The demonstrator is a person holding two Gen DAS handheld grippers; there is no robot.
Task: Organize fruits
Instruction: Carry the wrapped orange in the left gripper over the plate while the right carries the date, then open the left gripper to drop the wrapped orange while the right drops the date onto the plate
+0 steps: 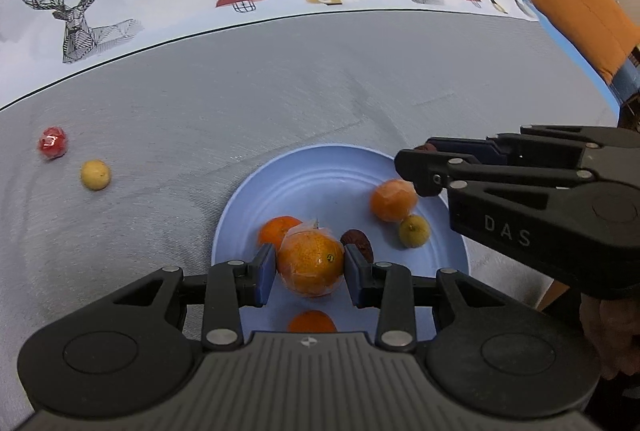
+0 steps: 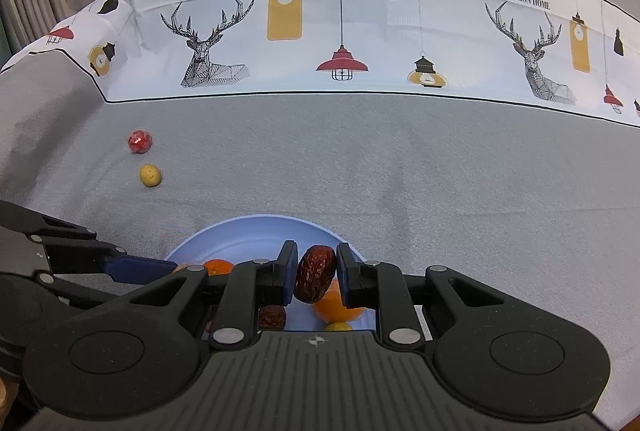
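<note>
Left gripper (image 1: 310, 263) clamps a plastic-wrapped orange (image 1: 311, 259) over the near part of the blue plate (image 1: 320, 167). Right gripper (image 2: 317, 277) pinches a dark red date (image 2: 315, 279) above the same plate (image 2: 256, 227). On the plate: three more oranges, a second date (image 1: 358, 241), a small yellow-green fruit (image 1: 414, 230). Well off the plate to its left, on the grey-clothed counter (image 1: 240, 103): a red wrapped fruit (image 1: 52, 142) and a yellow one (image 1: 95, 174), near each other.

Right gripper (image 2: 316, 277) clamps a wrinkled red date (image 2: 315, 278) above the blue plate (image 2: 256, 231). A red fruit (image 2: 140, 141) and yellow fruit (image 2: 150, 175) lie far left on grey tablecloth (image 2: 400, 159).
</note>
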